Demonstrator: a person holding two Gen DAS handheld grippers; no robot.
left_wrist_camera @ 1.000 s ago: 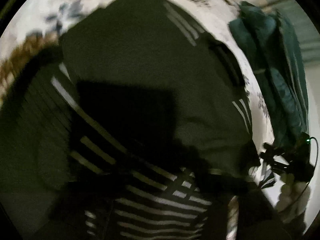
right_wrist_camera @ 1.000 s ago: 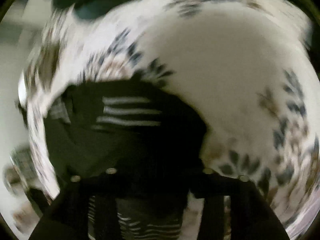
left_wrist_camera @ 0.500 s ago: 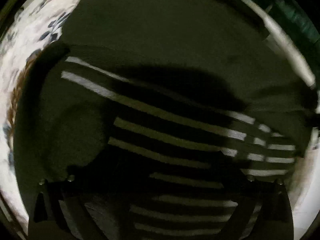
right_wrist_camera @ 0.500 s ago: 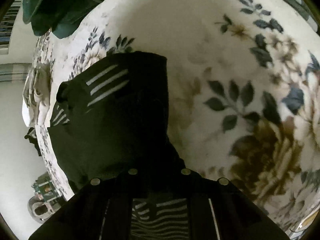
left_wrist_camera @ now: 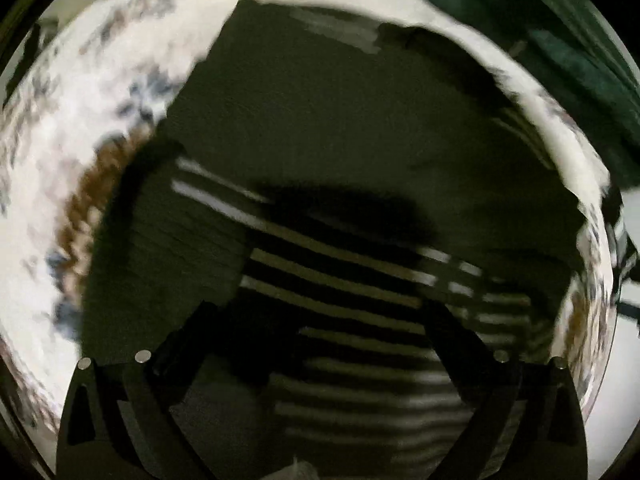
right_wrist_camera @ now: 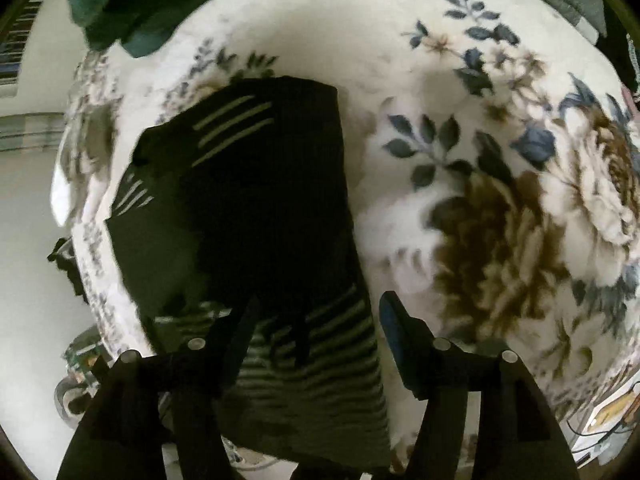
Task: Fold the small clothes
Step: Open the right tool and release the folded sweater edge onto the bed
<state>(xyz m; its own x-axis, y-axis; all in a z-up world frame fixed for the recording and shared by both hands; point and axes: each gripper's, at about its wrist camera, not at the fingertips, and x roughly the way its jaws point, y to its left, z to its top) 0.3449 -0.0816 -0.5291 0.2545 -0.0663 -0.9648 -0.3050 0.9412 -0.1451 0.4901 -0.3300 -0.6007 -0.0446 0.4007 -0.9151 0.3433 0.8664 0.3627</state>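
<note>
Left tongs (left_wrist_camera: 320, 320) spread wide over the dark striped top (left_wrist_camera: 340, 152), gripping nothing, view blurry. Top lying folded flat on the floral blanket (right_wrist_camera: 460, 92), green cloth (right_wrist_camera: 120, 4) bunched at the far edge. Right tongs (right_wrist_camera: 316, 316) just been opening, now released, top's striped hem between the fingers (right_wrist_camera: 394, 324) but not pinched.

Your right gripper (right_wrist_camera: 316, 312): jaws have just been opening again after pinching nearly closed; the dark striped garment (right_wrist_camera: 248, 208) lies under them, not pinched. You've pulled back from it; more floral blanket (right_wrist_camera: 500, 160) shows. Your left gripper (left_wrist_camera: 320, 312): jaws now spread wide over the garment (left_wrist_camera: 340, 140), view rolled.
</note>
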